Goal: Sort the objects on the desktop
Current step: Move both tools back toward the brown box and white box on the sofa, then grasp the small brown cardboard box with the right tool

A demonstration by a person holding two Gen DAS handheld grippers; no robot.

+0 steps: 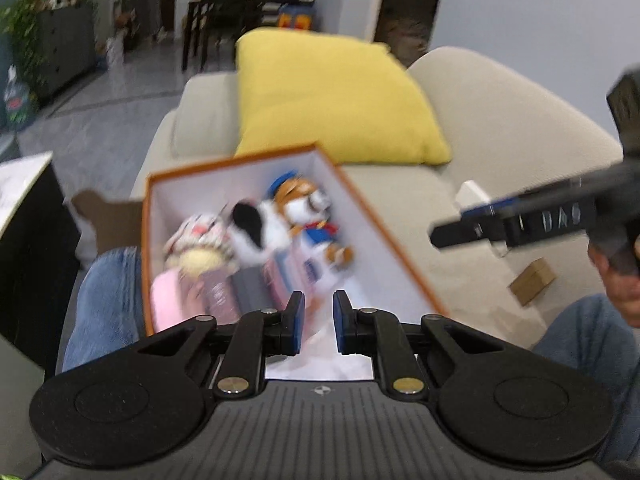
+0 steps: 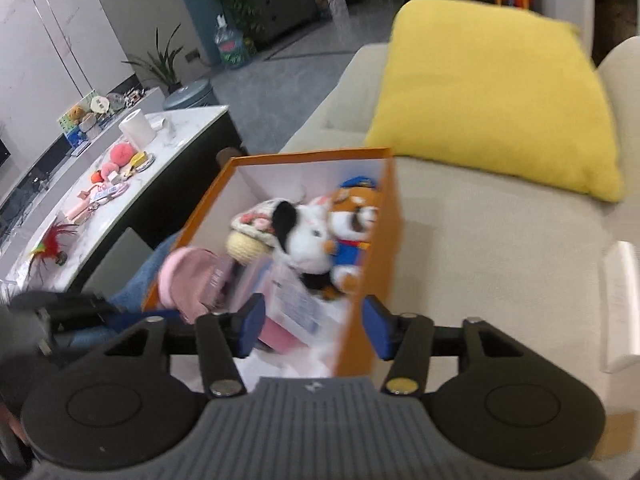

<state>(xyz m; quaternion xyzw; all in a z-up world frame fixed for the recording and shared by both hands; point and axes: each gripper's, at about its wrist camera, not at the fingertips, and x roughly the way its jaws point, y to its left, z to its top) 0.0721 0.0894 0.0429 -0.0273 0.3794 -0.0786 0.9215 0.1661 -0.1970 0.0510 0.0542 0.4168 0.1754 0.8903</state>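
An orange box (image 1: 384, 216) with a white inside rests on the person's lap and the beige sofa; it also shows in the right wrist view (image 2: 384, 216). In it lie a black-and-white plush (image 1: 256, 232), a tiger plush in blue (image 1: 308, 208), a crocheted cupcake (image 1: 200, 248) and pink items (image 1: 168, 300). My left gripper (image 1: 316, 320) hovers over the box's near end, its jaws a little apart and empty. My right gripper (image 2: 316, 328) is open, its fingers astride the box's right wall. The right gripper also shows in the left wrist view (image 1: 440, 236).
A yellow cushion (image 2: 492, 112) leans on the sofa (image 2: 500, 260) behind the box. A white object (image 2: 624, 300) and a small brown box (image 1: 532, 280) lie on the sofa seat. A marble table (image 2: 168, 140) at left holds a paper roll (image 2: 136, 126) and several small toys.
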